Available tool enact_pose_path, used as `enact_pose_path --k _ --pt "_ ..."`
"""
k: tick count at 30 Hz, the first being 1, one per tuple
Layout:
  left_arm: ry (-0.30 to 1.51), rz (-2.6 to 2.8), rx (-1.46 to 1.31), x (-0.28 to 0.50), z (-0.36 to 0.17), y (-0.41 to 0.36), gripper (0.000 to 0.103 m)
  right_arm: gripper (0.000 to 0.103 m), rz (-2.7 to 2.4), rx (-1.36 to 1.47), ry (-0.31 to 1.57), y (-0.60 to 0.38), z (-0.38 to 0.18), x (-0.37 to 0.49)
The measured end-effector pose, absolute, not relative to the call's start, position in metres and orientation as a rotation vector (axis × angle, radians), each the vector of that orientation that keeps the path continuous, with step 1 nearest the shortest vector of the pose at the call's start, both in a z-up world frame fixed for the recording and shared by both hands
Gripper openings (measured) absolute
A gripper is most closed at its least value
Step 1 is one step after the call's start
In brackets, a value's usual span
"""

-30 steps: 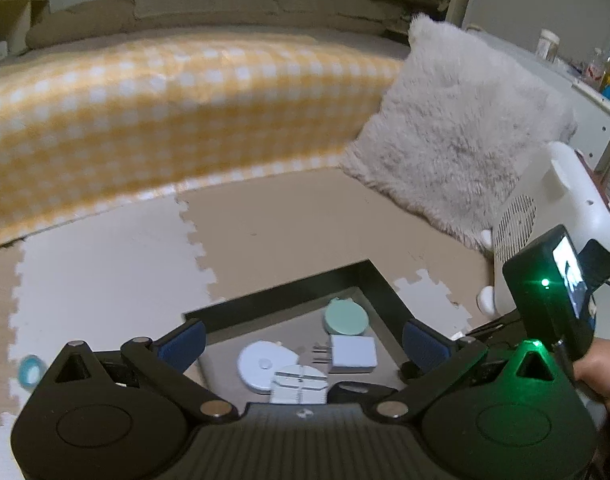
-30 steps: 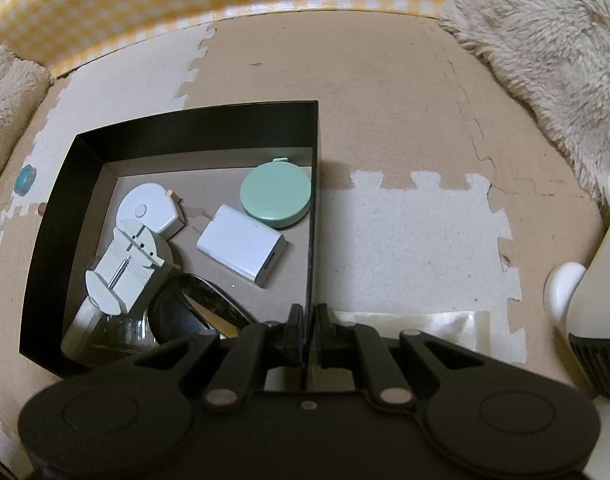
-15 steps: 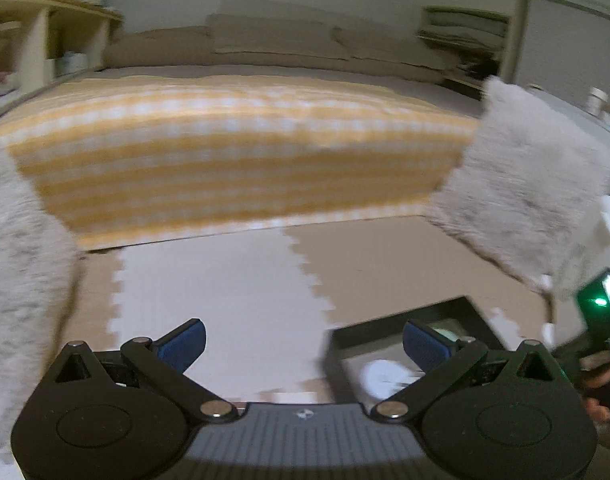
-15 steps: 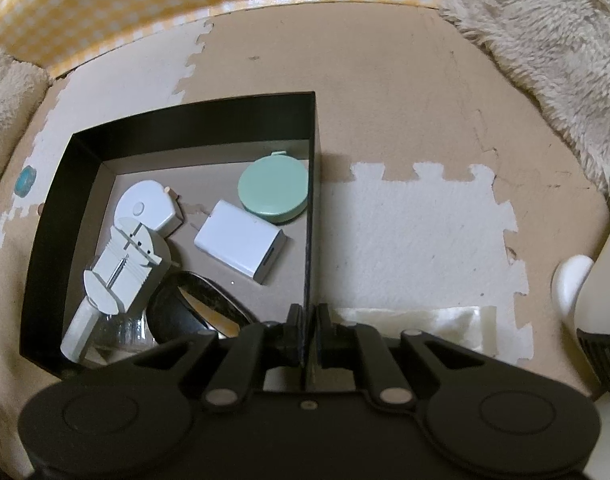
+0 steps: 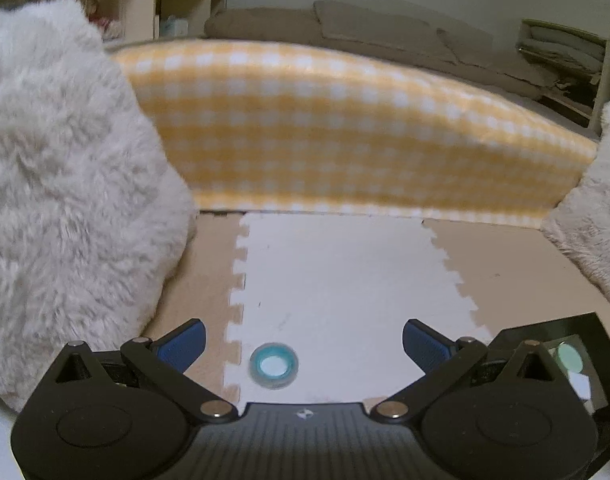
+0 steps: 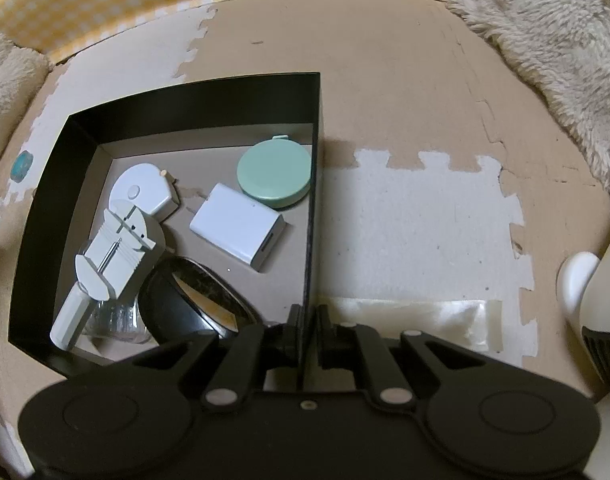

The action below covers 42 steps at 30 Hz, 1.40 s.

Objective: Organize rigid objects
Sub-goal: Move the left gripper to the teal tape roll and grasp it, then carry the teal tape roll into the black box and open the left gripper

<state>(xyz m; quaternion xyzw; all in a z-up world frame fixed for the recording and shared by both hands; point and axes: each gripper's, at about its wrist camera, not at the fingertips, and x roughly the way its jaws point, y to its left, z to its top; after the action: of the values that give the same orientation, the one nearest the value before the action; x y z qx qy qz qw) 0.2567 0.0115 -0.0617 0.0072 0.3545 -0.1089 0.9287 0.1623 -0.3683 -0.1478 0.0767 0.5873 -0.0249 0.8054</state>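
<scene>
Looking down my left gripper (image 5: 303,338): its blue-padded fingers (image 5: 183,342) stand spread wide, nothing between the pads.
Teal ring: the small round teal ring (image 5: 274,365) lies flat on the white foam tile (image 5: 337,280), in the gap between my left fingers, nearer the left pad and touching neither.
Same ring, right view: I see it as a teal dot (image 6: 21,165) on the floor outside the black box's left wall.
Right gripper (image 6: 306,320): I have its fingers pressed together, pinching the top edge of the black box's right wall (image 6: 309,216).
Black box (image 6: 209,98): open-topped, sitting on the foam floor; its near corner shows at the lower right of my left view.
Box contents: a mint round case (image 6: 273,173) against the right wall, a white charger block (image 6: 237,227) just beside it, a white round device (image 6: 143,194), a white ribbed tool (image 6: 113,248) and a dark glossy oval item (image 6: 193,304) at the near side.
Edges: a shaggy cushion (image 5: 65,184) crowds my left side; the yellow checked blanket (image 5: 345,140) closes the far end.
Open room: bare white tile lies ahead of the ring, tan tile to its right up to the box.
</scene>
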Motion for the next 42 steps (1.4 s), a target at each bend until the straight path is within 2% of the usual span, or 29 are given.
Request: enact_pose_path --k 11,13,15,18,25,27,33,42 --pt "0.733 -0.205 0.099 0.272 -0.114 0.015 0.102 0.005 -0.087 0.138 1.285 -0.363 -0.148 0.168" --pt "0.739 -0.207 0.091 0.277 -0.122 0.019 0.098 0.004 -0.090 0.128 1.288 -0.361 -0.148 0.169" --pt "0.729 -0.198 0.102 0.281 -0.127 0.021 0.086 0.004 -0.092 0.122 1.289 -0.359 -0.148 0.170" --pt "0.721 -0.197 0.101 0.285 -0.134 0.023 0.077 0.004 -0.093 0.116 1.291 -0.359 -0.148 0.170" --pt "0.750 -0.195 0.132 0.295 -0.152 0.020 0.067 0.004 -0.091 0.117 1.294 -0.359 -0.148 0.171" --pt "0.760 -0.183 0.130 0.297 -0.156 0.021 0.058 0.004 -0.091 0.115 1.294 -0.360 -0.148 0.171" --pt "0.760 -0.205 0.119 0.298 -0.157 0.020 0.044 0.004 -0.091 0.115 1.294 -0.360 -0.148 0.171" --pt "0.756 -0.210 0.115 0.296 -0.153 0.015 0.044 0.004 -0.090 0.110 1.293 -0.359 -0.149 0.171"
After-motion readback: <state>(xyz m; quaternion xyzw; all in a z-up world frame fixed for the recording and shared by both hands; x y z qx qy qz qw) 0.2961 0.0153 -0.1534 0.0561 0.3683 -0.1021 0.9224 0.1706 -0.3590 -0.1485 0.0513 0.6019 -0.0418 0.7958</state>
